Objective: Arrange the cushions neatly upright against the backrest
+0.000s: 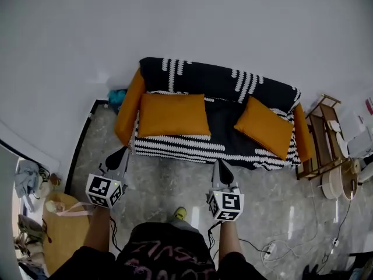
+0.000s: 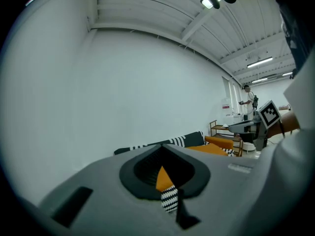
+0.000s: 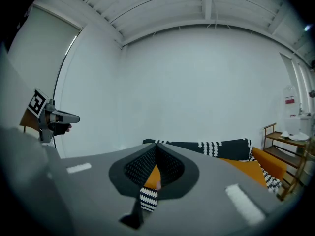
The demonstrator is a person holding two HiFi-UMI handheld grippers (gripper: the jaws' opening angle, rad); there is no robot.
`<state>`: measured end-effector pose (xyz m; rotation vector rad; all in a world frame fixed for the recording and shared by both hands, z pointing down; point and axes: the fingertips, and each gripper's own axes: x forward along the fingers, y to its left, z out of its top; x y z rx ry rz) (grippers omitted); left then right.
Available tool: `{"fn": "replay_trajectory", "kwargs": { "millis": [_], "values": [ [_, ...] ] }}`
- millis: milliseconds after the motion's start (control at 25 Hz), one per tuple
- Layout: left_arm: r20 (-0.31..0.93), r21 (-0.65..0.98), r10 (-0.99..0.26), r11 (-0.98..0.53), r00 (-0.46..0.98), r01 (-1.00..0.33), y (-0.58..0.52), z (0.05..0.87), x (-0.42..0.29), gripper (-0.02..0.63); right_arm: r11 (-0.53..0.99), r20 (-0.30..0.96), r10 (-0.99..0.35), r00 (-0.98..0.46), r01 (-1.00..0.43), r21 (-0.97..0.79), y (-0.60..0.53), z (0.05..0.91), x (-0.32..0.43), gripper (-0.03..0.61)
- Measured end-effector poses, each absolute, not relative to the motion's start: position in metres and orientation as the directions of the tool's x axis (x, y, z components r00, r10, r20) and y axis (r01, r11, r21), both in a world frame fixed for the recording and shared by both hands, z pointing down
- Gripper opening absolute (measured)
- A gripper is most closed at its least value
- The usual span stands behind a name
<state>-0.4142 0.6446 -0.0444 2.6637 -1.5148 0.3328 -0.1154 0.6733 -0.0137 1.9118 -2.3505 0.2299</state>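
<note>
Barely started, I judge: left cushion [image 1: 173, 114] and right cushion [image 1: 264, 127] look flat on the sofa [image 1: 175, 144] seat, the right one skewed, neither clearly propped against the backrest [image 1: 210, 77]. Left gripper [image 1: 118, 155] and right gripper [image 1: 222, 169] hang short of the sofa, jaws closed, empty. Both cushions left to stand.

Cushions [image 1: 173, 114] matt orange cloth; floor [image 1: 280, 200] glossy stone.

The sofa [image 1: 204, 77] is black with white dashed stripes and orange arms. The eleven-o'clock cushion [image 1: 173, 114] and the one-o'clock cushion [image 1: 264, 126] are plain orange. The floor [image 1: 175, 178] is mottled grey.
</note>
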Motion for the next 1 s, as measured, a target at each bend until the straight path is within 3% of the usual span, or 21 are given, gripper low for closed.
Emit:
{"fn": "replay_trajectory", "kwargs": {
  "millis": [240, 1000],
  "values": [
    [0.229, -0.07, -0.844, -0.511, 0.485, -0.857, 0.609, -0.043, -0.392, -0.002, 0.206, 0.141, -0.967, -0.214, -0.976, -0.064, 0.628, -0.017, -0.095, 0.012],
    [0.277, -0.006, -0.822, -0.519, 0.498, -0.854, 0.443, 0.005, -0.389, 0.0, 0.184, 0.209, -0.958, -0.194, -0.981, -0.066, 0.483, 0.023, -0.082, 0.013]
  ]
}}
